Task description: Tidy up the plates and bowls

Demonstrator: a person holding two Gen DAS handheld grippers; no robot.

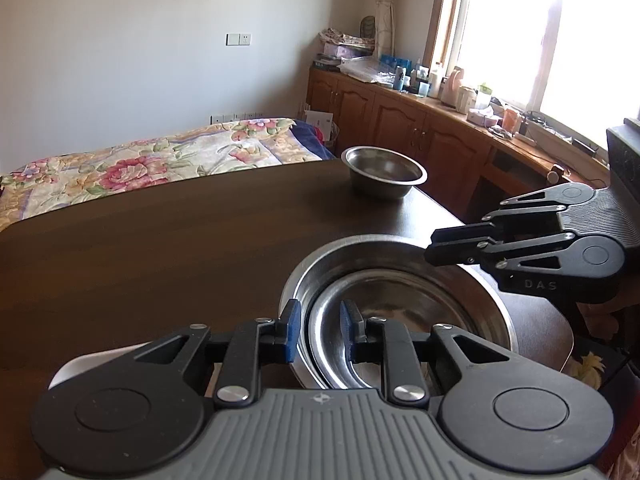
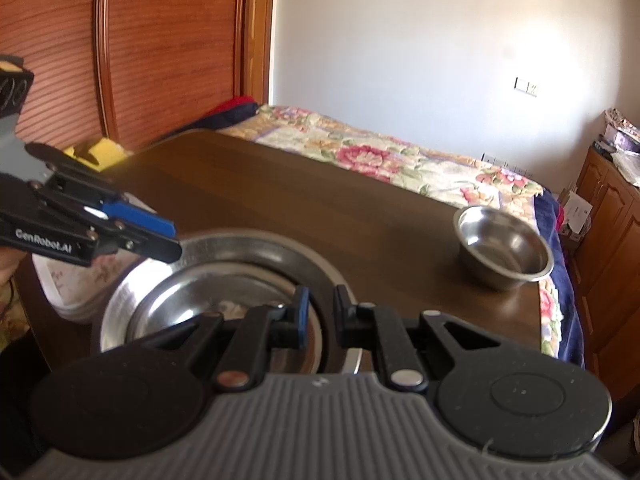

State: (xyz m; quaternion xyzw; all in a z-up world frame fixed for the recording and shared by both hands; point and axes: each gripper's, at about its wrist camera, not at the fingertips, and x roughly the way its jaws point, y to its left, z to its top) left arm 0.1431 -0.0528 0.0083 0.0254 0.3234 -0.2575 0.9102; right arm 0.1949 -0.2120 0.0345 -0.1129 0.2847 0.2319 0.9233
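A large steel bowl (image 1: pixel 494 308) (image 2: pixel 120 300) stands on the dark table with a smaller steel bowl (image 1: pixel 400 300) (image 2: pixel 192 292) nested inside. My left gripper (image 1: pixel 319 328) (image 2: pixel 174 238) straddles their near rims: one blue pad is outside the large bowl and the other inside the inner bowl, with a gap between them. My right gripper (image 2: pixel 321 312) (image 1: pixel 430 246) hovers over the opposite rim, fingers a little apart and the rim showing between them. I cannot see either gripper pinching the metal. A third, small steel bowl (image 1: pixel 384 172) (image 2: pixel 504 244) sits alone near the far corner.
White floral plates (image 2: pixel 68 280) (image 1: pixel 80 364) lie at the table edge beside the large bowl. The dark wooden table (image 1: pixel 160 240) stretches bare toward a bed with a flowered quilt (image 1: pixel 160 160). A wooden cabinet (image 1: pixel 400 120) with clutter runs under the window.
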